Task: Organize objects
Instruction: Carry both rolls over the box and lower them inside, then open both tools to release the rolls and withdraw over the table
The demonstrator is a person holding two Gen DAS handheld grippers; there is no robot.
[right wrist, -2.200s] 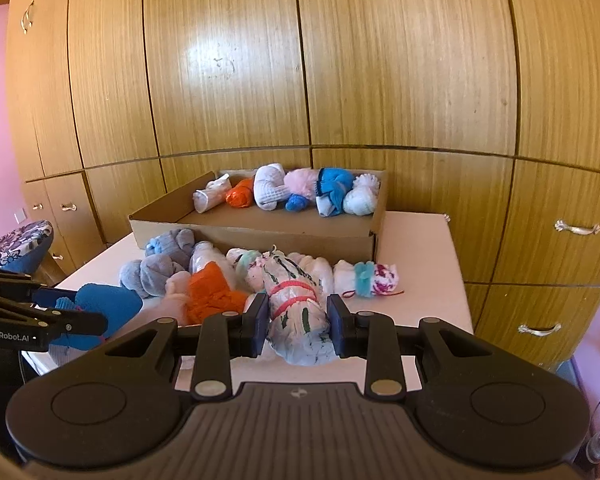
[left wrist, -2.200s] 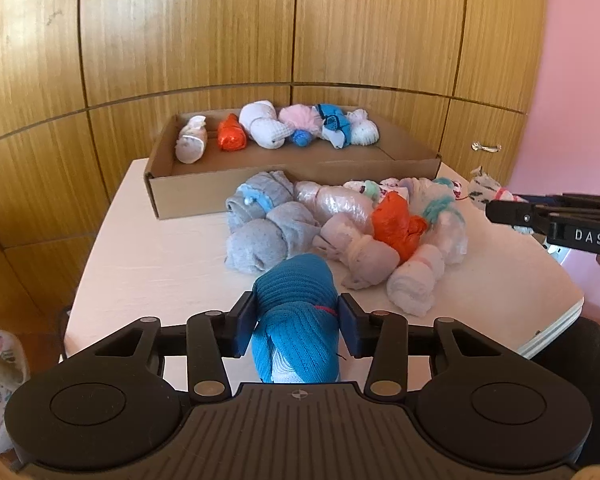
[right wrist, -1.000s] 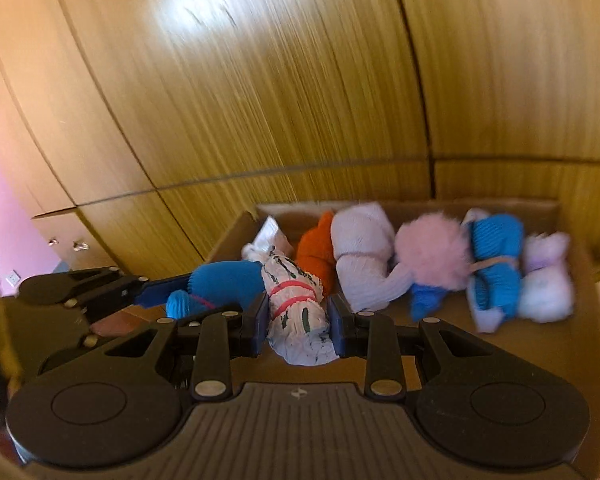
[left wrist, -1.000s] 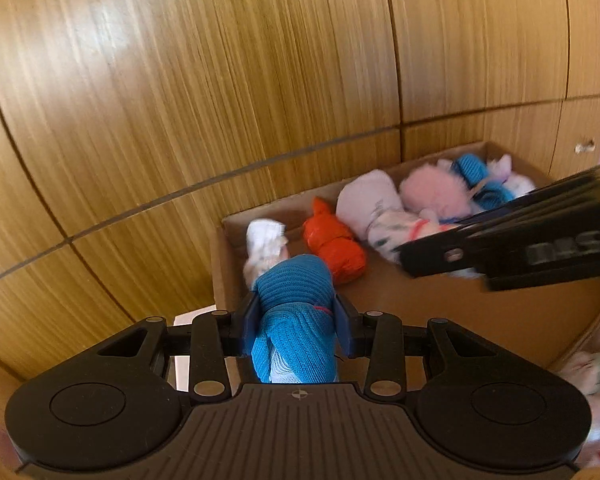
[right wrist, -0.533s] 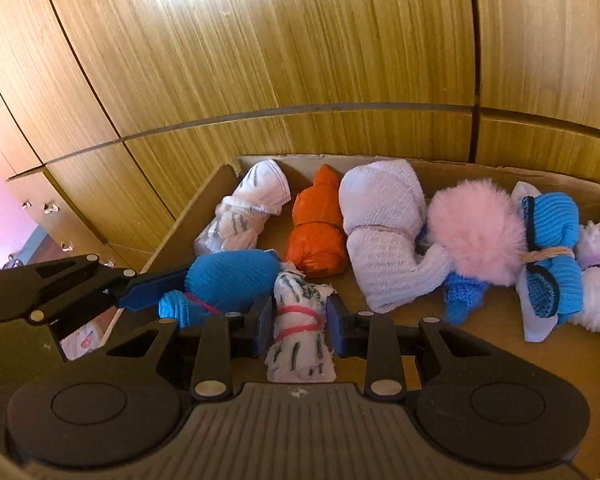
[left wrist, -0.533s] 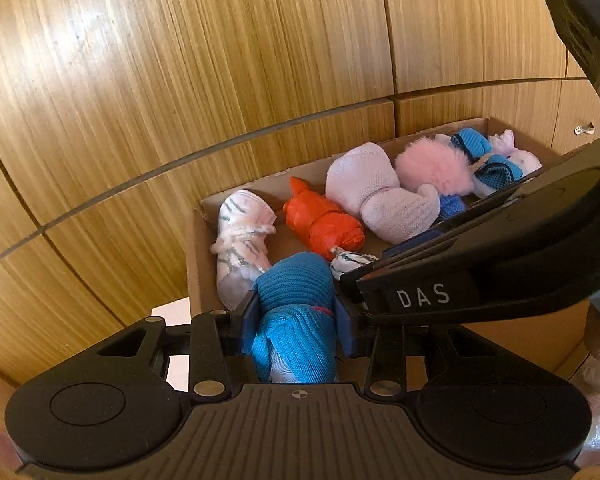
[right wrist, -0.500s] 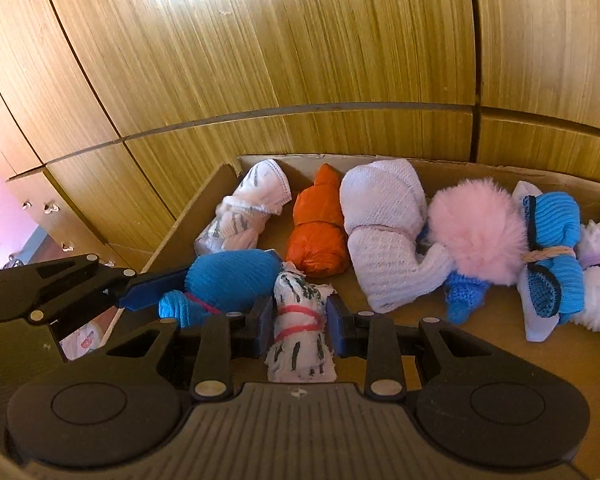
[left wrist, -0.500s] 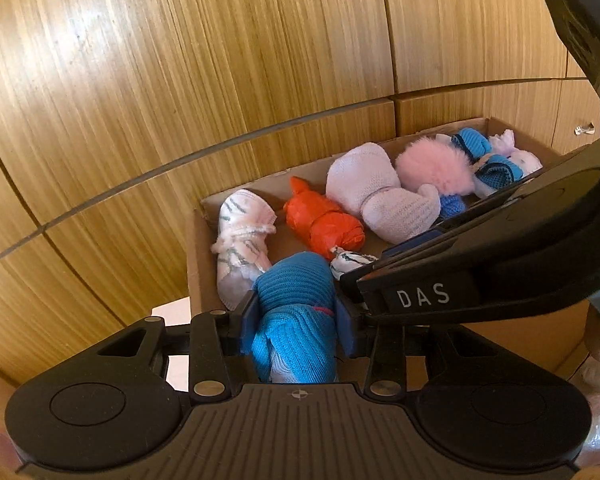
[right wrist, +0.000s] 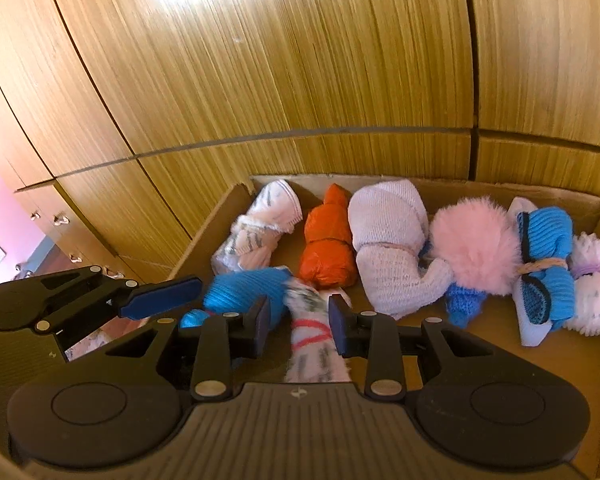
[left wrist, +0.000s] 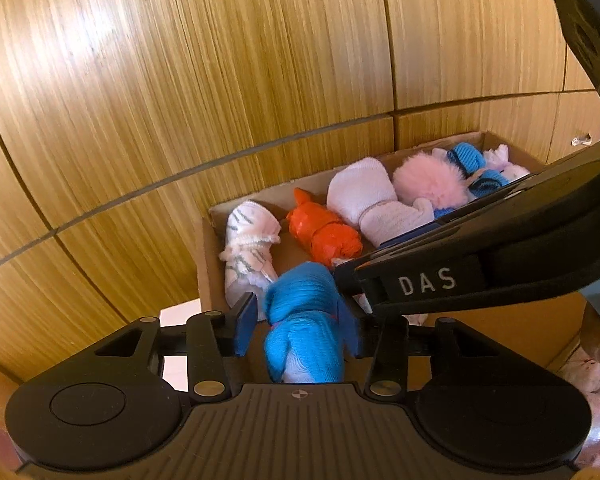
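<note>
The cardboard box (left wrist: 208,264) holds a row of rolled socks along its back wall: a white striped roll (left wrist: 248,248), an orange roll (left wrist: 324,232), a white knit roll (left wrist: 372,204) and a fluffy pink one (left wrist: 428,180). My left gripper (left wrist: 296,320) is open over the box's left end, with the blue sock roll (left wrist: 304,324) loose between its fingers. My right gripper (right wrist: 300,316) is open beside it, with the white roll with red band (right wrist: 312,340) loose between its fingers. The blue roll also shows in the right wrist view (right wrist: 244,288).
Wooden cabinet doors (left wrist: 220,80) rise right behind the box. The box's right end holds a blue-and-white roll (right wrist: 544,264) and a white fluffy roll (right wrist: 592,292). Loose sock rolls (left wrist: 596,420) lie outside the box at the lower right.
Both grippers have opened their fingers over the left end of the box. The blue roll and the white red-banded roll are let go and blurred, dropping into the box.
</note>
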